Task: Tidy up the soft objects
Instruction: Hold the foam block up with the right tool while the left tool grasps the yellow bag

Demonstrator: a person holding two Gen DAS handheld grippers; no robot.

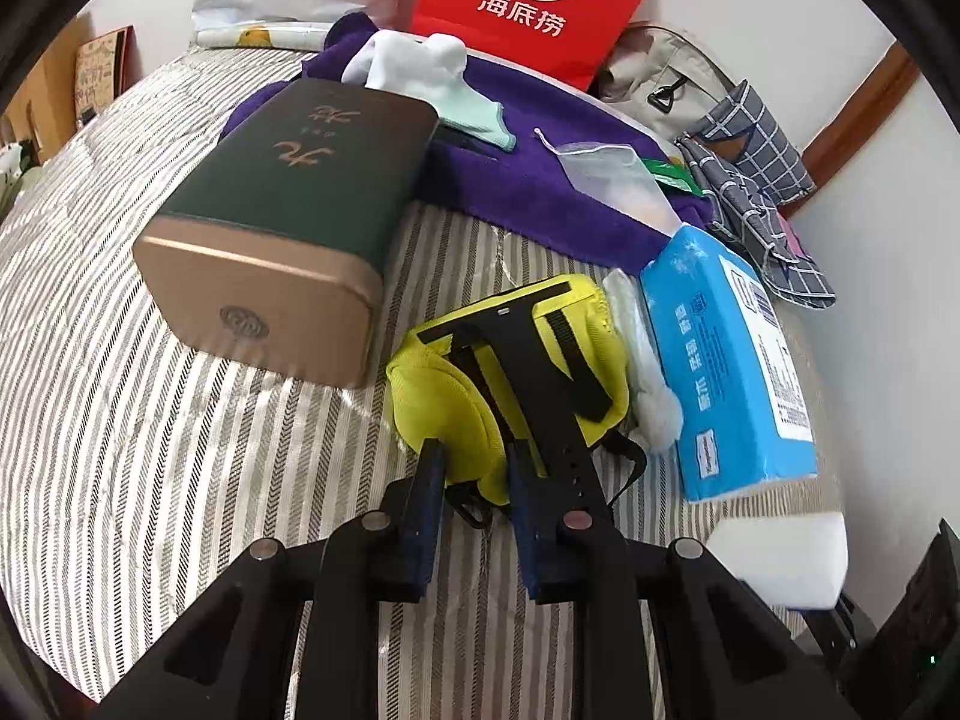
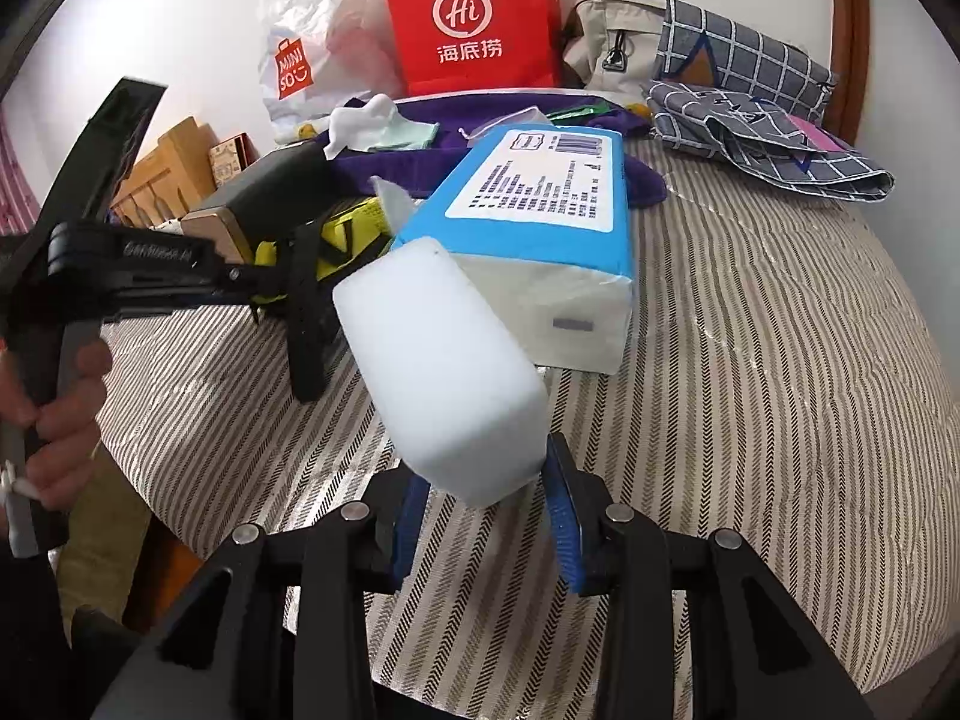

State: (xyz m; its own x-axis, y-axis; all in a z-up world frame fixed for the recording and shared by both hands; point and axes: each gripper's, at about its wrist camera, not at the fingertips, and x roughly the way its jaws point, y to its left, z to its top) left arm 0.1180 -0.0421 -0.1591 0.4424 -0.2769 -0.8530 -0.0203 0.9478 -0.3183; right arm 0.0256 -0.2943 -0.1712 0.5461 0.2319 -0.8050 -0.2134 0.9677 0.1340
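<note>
Left gripper: jaws narrowed onto the near edge of the yellow pouch, which lies between box and tissue pack.
Right gripper: partly open, clamping the white foam block, lifted.
Open room: striped cover, right of the pack.

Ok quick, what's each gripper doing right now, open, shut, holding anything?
Left gripper: closed on the edge of the yellow pouch.
Right gripper: closed on the white foam block, held up off the striped bedspread.
</note>
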